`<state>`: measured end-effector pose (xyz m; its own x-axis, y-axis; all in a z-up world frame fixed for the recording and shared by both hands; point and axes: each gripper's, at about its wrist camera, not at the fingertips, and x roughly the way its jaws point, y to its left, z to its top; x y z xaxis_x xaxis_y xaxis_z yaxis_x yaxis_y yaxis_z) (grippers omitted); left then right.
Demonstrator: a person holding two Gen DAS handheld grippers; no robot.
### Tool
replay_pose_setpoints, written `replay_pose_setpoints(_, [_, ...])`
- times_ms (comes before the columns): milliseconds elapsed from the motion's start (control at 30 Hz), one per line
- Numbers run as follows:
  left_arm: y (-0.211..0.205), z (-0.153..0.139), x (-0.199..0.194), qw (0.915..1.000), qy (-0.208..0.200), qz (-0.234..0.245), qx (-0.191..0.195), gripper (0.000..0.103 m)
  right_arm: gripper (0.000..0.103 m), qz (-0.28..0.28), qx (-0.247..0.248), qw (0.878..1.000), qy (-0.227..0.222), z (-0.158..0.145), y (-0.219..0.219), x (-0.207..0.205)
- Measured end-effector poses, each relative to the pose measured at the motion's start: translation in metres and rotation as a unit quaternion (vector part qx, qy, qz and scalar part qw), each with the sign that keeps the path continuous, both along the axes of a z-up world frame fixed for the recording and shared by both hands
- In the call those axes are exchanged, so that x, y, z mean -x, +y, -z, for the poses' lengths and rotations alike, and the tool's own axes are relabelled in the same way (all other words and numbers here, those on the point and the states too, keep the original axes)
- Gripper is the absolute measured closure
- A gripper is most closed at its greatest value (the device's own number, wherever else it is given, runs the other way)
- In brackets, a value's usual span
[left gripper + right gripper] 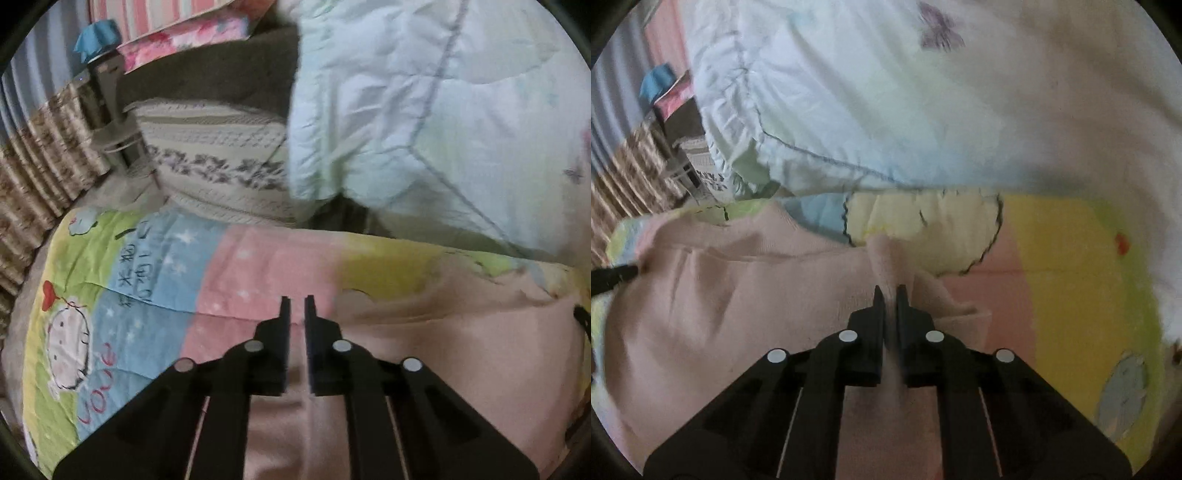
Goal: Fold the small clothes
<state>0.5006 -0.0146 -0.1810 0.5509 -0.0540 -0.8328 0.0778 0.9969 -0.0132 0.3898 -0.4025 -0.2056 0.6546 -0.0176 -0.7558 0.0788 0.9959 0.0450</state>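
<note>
Right wrist view: my right gripper [891,291] is pinched on a raised fold of the pale pink knit garment [720,295]; cloth fills the narrow slot between the jaws and runs back under them. The rest of the garment spreads to the left, lying on the patchwork cartoon-print quilt [1071,280] that covers the bed. At the far left edge a black fingertip, my left gripper [617,275], touches the garment's edge.

Left wrist view: left gripper [297,301] has its jaws narrow, nearly together. The pink garment [424,332] lies under and to the right of it; whether any cloth is caught between the tips I cannot tell, blur too strong. The quilt [147,266] extends left.

Beyond the quilt: a bulky pale blue-white duvet [443,110] heaped just behind the garment, overhanging the quilt's far edge. Left of it a cream pillow with a grey floral band [214,158]. Farther still, brown patterned curtains [40,177].
</note>
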Motion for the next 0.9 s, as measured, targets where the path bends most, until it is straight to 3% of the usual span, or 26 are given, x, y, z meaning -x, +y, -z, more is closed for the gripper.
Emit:
replay_pose_setpoints(33, [0.007, -0.004, -0.004, 0.9999, -0.002, -0.013, 0.0, 0.05, 0.096, 0.0, 0.011, 1.0, -0.029, -0.009, 0.001, 0.009])
replay_pose_setpoints(67, [0.014, -0.01, -0.002, 0.9996, -0.014, -0.024, -0.001, 0.037, 0.096, 0.002, 0.012, 0.998, -0.058, -0.02, 0.001, 0.018])
replay_pose_setpoints(100, [0.019, -0.014, 0.001, 0.9992, -0.027, -0.03, -0.001, 0.031, 0.096, 0.007, 0.005, 0.996, -0.088, -0.031, -0.002, 0.026])
replay_pose_setpoints(167, [0.026, -0.022, 0.015, 0.9992, -0.032, -0.023, 0.004, 0.031, 0.096, 0.015, -0.006, 0.996, -0.088, -0.033, -0.008, 0.024])
replay_pose_setpoints(300, [0.022, -0.019, 0.064, 0.9999, -0.013, 0.001, 0.003, 0.031, 0.095, 0.039, -0.027, 0.998, -0.032, -0.001, -0.02, 0.002])
replay_pose_setpoints(367, [0.021, -0.01, 0.097, 1.0, 0.004, 0.002, 0.006, 0.031, 0.091, 0.059, -0.04, 0.997, -0.01, 0.011, -0.027, 0.0])
replay_pose_setpoints(433, [0.018, 0.001, 0.124, 0.9996, 0.022, 0.007, 0.013, 0.03, 0.077, 0.069, -0.067, 0.995, -0.025, 0.004, -0.034, 0.01])
replay_pose_setpoints(467, [0.017, 0.006, 0.141, 0.9996, 0.029, 0.004, 0.006, 0.03, 0.076, 0.069, -0.067, 0.995, -0.025, 0.004, -0.034, 0.01])
replay_pose_setpoints(533, [0.016, 0.015, 0.161, 0.9991, 0.042, -0.001, -0.004, 0.029, 0.075, 0.062, -0.074, 0.994, -0.04, -0.008, -0.032, 0.022])
replay_pose_setpoints(633, [0.013, 0.032, 0.178, 0.9979, 0.062, 0.004, -0.017, 0.029, 0.062, 0.046, -0.057, 0.996, -0.044, -0.02, -0.022, 0.048])
replay_pose_setpoints(900, [0.011, 0.04, 0.189, 0.9967, 0.056, 0.014, -0.057, 0.028, 0.047, 0.062, -0.067, 0.996, 0.012, -0.004, 0.0, 0.138])
